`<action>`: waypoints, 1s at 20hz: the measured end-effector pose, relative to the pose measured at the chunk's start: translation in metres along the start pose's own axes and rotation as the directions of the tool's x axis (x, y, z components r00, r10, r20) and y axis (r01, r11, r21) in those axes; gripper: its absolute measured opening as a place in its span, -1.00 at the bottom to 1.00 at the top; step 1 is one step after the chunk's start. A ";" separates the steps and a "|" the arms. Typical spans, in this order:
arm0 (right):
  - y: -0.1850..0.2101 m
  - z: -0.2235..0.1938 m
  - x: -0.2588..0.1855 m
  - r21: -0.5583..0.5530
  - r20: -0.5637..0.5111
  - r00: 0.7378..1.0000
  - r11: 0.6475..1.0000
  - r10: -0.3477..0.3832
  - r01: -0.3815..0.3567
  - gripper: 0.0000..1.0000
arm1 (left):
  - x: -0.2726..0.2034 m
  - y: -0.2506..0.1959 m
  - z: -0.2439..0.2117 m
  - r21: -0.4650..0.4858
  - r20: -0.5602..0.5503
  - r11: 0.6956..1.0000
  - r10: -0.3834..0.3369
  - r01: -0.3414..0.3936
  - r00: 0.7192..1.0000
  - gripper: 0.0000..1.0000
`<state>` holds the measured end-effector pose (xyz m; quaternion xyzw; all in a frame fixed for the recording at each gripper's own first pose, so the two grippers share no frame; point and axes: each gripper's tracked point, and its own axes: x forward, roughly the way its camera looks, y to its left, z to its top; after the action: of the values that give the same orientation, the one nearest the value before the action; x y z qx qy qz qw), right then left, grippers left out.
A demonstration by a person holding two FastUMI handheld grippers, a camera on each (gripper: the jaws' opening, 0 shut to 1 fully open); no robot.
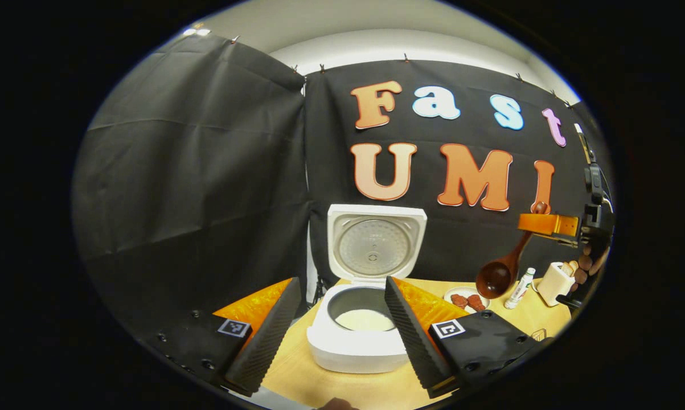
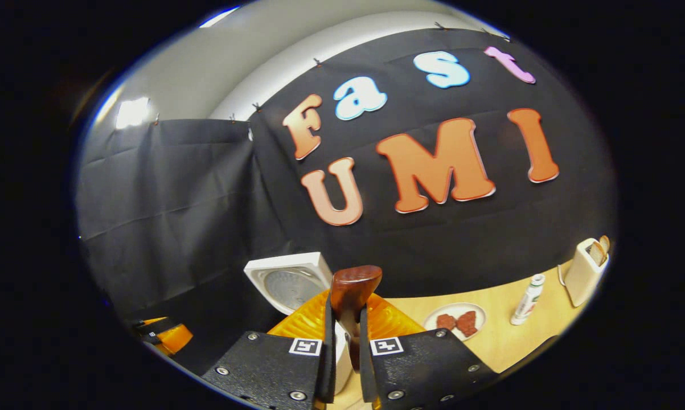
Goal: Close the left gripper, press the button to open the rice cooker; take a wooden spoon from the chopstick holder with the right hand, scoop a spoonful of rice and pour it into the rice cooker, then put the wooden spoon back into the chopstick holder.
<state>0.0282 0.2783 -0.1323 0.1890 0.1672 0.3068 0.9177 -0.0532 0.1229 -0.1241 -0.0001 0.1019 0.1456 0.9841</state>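
The white rice cooker (image 1: 358,350) stands on the wooden table with its lid (image 1: 375,242) raised; pale rice (image 1: 365,320) lies in its pot. My left gripper (image 1: 341,281) is open, its two fingers framing the cooker from the near side and holding nothing. To the right, my right gripper (image 1: 550,224) holds the wooden spoon (image 1: 499,273) up in the air, bowl hanging down. In the right gripper view, my right gripper (image 2: 347,319) is shut on the spoon's handle (image 2: 353,287), with the cooker's lid (image 2: 288,282) behind it. The white chopstick holder (image 1: 554,283) (image 2: 584,272) stands far right.
A white plate (image 1: 449,294) (image 2: 433,314) with reddish-brown pieces and a small white bottle (image 1: 520,287) (image 2: 528,299) stand between the cooker and the holder. The left gripper (image 2: 168,337) shows low at the left of the right gripper view. Black cloth walls close the back and left.
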 end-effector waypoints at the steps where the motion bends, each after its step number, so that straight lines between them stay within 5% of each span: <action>1: -0.022 -0.001 -0.012 0.002 -0.002 0.999 0.999 -0.041 0.041 -0.66 | -0.002 -0.009 0.002 0.004 0.005 1.000 -0.012 0.012 1.000 1.00; 12: -0.207 -0.057 -0.149 0.073 -0.105 0.915 0.914 -0.390 0.398 -0.66 | 0.004 -0.103 0.012 0.052 0.006 0.990 -0.130 0.129 0.992 1.00; 20: -0.256 -0.125 -0.189 0.209 -0.202 0.867 0.845 -0.455 0.493 -0.65 | 0.006 -0.127 0.016 0.079 -0.004 0.986 -0.144 0.144 0.990 1.00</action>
<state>-0.0395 0.0004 -0.3203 0.2347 0.3128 0.0590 0.9185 -0.0078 0.0034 -0.1137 0.0316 0.1063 0.0700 0.9914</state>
